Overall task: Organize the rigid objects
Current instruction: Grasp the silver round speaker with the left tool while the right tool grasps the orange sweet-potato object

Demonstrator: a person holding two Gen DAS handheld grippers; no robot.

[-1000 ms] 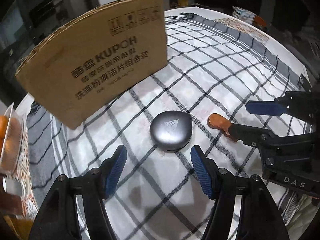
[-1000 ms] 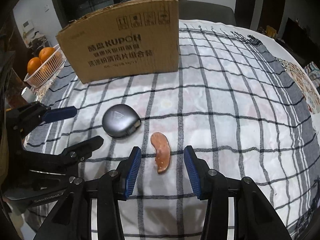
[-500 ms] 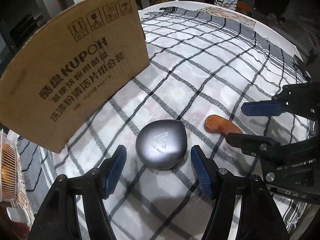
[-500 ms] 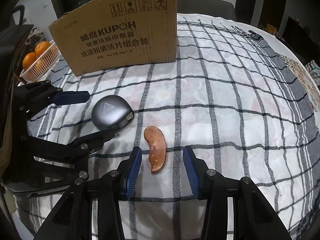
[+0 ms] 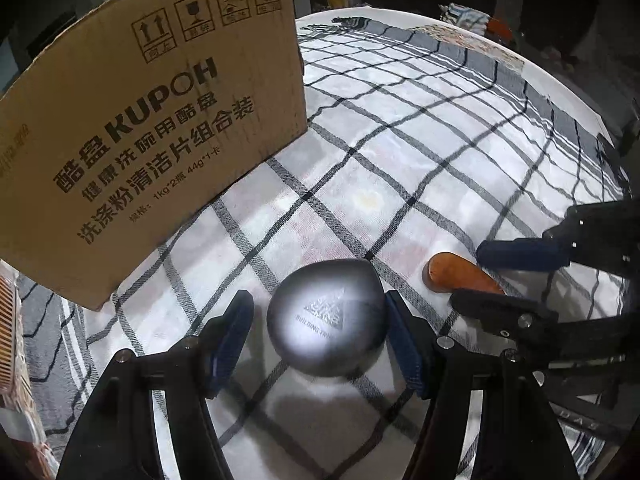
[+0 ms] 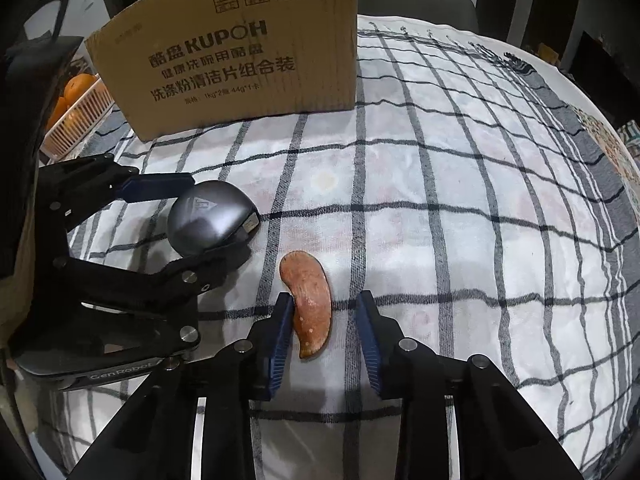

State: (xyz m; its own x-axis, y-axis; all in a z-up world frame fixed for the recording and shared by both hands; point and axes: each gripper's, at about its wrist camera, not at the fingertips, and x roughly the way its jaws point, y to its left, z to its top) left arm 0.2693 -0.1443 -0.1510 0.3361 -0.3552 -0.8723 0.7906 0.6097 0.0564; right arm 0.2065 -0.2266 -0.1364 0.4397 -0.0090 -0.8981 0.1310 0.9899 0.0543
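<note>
A grey teardrop-shaped case [image 5: 326, 316] lies on the checked tablecloth between the fingers of my left gripper [image 5: 320, 332], which is open around it; the right pad [image 5: 404, 344] is close to its edge. The case also shows in the right wrist view [image 6: 208, 220]. A curved brown wooden piece [image 6: 308, 312] lies on the cloth with its near half between the fingers of my right gripper [image 6: 326, 336], which is open; the left pad [image 6: 282, 332] is touching or nearly touching it. The piece also shows in the left wrist view [image 5: 460, 278].
A brown KUPOH cardboard box [image 6: 236, 52] stands upright at the back of the table, also in the left wrist view [image 5: 148, 120]. A white basket of oranges [image 6: 76, 108] sits at the far left. The checked cloth [image 6: 460, 208] stretches to the right.
Both grippers have moved forward. The grey case now sits between the left fingers and the wooden piece lies between the right fingers. Both stay open.
</note>
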